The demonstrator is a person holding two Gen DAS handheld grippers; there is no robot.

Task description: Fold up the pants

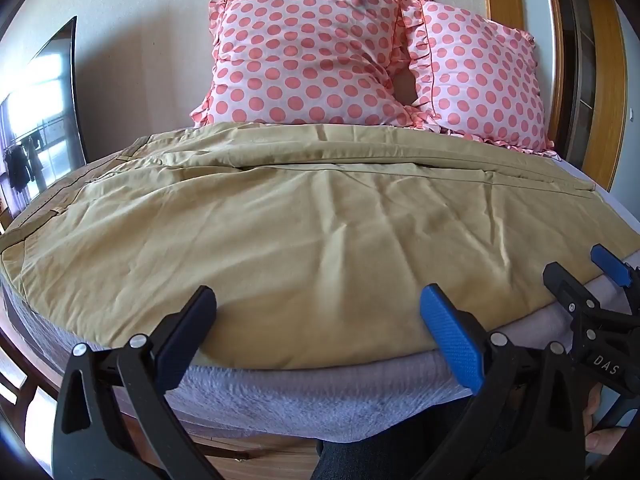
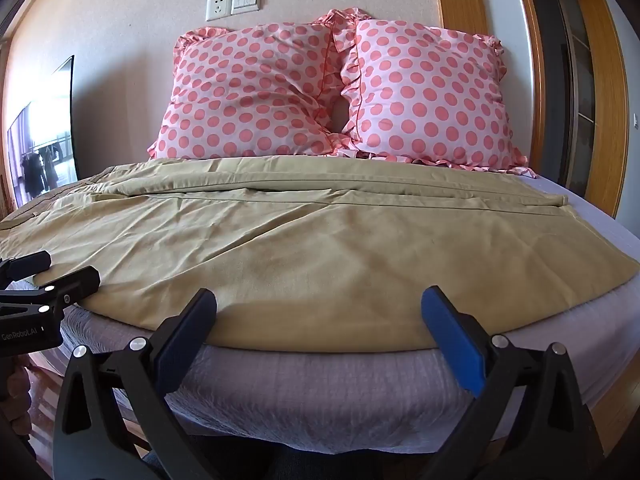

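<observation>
Lying across the bed [image 2: 320, 392], the tan pants [image 2: 320, 256] are cut off at the left border of both views, so the waistband end shows only in part, with its dark stitching and belt loops near the picture edge. The cloth is spread flat with many soft wrinkles; one leg seems to lie over the other, with a long seam running across the far side, though the fisheye bend makes the layers hard to separate. The hem end reaches toward the right side of the bed.

The left gripper [image 1: 320, 320] hovers at the near edge of the pants with its jaws wide apart and nothing between them. The right gripper [image 2: 320, 316] hangs at the same near edge further right, jaws also spread wide and empty.

Two pink polka-dot pillows [image 2: 332, 92] lean against the wall just behind the pants. A mirror [image 1: 44, 120] stands at the left, and a wooden door frame [image 2: 540, 60] at the right.
</observation>
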